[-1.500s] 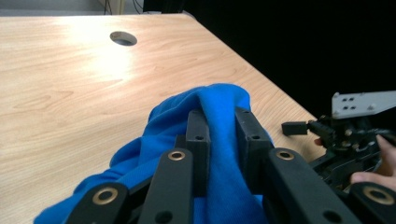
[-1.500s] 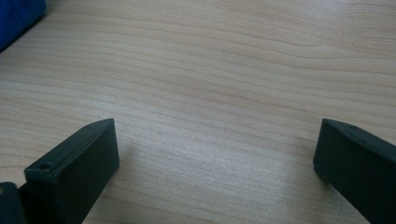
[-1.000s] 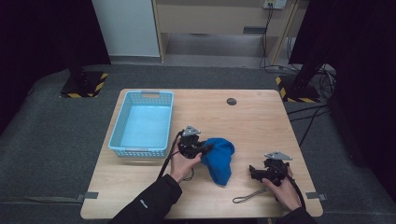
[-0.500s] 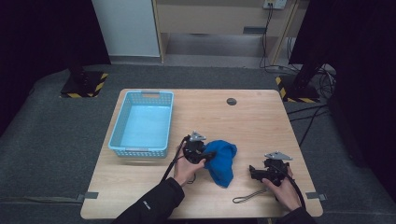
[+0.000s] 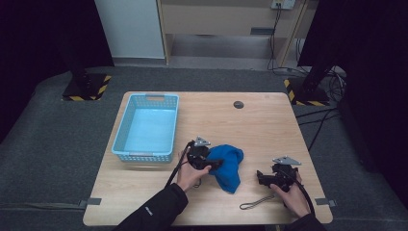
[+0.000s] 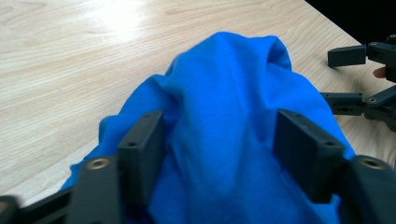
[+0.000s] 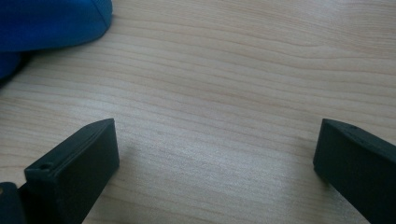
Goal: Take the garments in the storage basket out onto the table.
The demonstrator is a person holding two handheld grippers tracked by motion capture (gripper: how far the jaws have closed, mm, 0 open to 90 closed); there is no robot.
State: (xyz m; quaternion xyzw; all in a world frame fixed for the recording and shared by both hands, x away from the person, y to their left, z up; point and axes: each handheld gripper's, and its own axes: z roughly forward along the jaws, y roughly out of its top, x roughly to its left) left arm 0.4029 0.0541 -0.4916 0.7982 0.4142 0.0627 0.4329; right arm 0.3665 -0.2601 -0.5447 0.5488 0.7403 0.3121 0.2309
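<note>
High view: two claws at a blue cloth on a wooden counter.

Near the front edge of the counter (image 5: 269, 125) lies the crumpled blue cloth (image 5: 229, 166), right of a light blue basket (image 5: 146, 130) and well apart from it. The left claw (image 5: 214, 165) sits at the cloth's left side; in the left gripper view its jaws have just been opening and now stand apart, with a hump of the blue cloth (image 6: 233, 121) bulging up between them (the pads flank the fabric without pinching it). The right claw (image 5: 260, 176) rests on the counter to the right of the cloth, near but not touching; in the right gripper view its jaws stand wide over bare wood, a corner of the cloth (image 7: 51, 23) farther off.
</note>
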